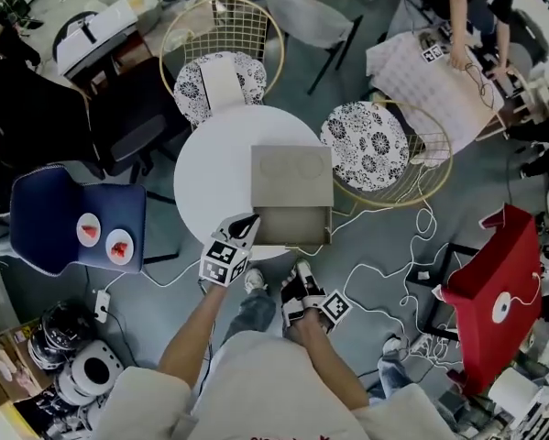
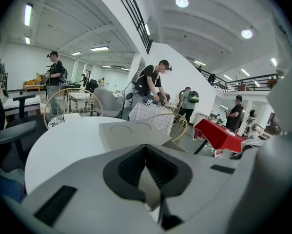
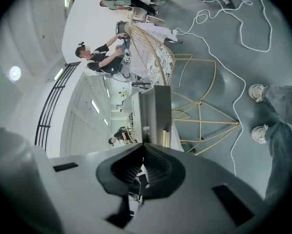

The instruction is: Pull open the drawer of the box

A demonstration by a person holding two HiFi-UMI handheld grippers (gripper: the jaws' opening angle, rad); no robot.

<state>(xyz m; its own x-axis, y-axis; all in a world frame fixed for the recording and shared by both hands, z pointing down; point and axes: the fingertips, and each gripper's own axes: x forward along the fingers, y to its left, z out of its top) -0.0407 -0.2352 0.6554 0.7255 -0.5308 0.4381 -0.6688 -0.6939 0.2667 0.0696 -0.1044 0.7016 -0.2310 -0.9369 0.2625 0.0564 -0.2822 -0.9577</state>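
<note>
Your box sat on the round white surface, near the edge closest to you. Its drawer stood pulled out toward you, past the rim of the surface. The lid was plain grey with two shallow circles pressed into it and no print that could be read.

Your left gripper was at the drawer's near left corner in the head view, and whether it touched the drawer couldn't be told. In the left gripper view its jaws were clenched tip to tip with nothing caught between them, and the box lay just beyond.

Your right gripper was held lower, off the surface and just short of the drawer front. In the right gripper view, which was turned on its side, the jaws were likewise clenched and empty, pointing at the box.

The only markings near your hands were the black-and-white square patterns on the left marker cube and the right marker cube. A blue chair to your left carried two white discs with red marks, too small to read.
</note>
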